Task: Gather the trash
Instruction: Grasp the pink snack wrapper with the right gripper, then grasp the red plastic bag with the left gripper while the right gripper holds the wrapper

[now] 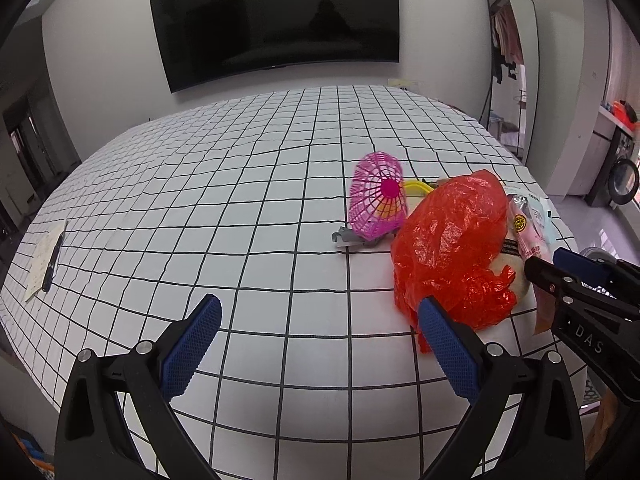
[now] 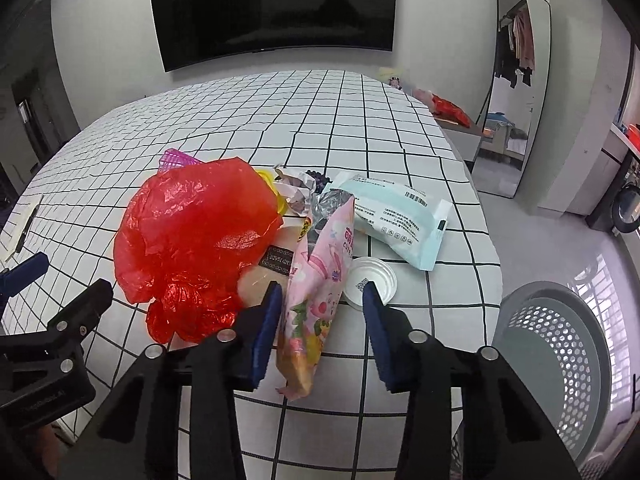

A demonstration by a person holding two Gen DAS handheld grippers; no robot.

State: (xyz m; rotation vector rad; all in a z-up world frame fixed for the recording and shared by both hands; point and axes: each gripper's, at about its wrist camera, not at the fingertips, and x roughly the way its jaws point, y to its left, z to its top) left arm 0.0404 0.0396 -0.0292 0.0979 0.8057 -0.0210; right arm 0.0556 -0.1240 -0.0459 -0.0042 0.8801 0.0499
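Blue-padded fingers (image 1: 204, 332) of the left gripper (image 1: 316, 340) stand wide apart, holding nothing, above the grid-patterned desk (image 1: 240, 220); its right finger sits against the near edge of the red plastic bag (image 1: 452, 240). Far left on the desk lies a paper sheet (image 1: 42, 260) with a dark pen on it. Beside the red bag, a pink mesh basket (image 1: 376, 200) lies tipped on its side. To the right, the right gripper (image 2: 320, 316) is spread open around a pink snack packet (image 2: 316, 292), pads not touching it. Next come a white cup lid (image 2: 372, 280) and a pale blue packet (image 2: 400, 216). A grey perforated bin (image 2: 560, 352) stands on the floor at the far right.
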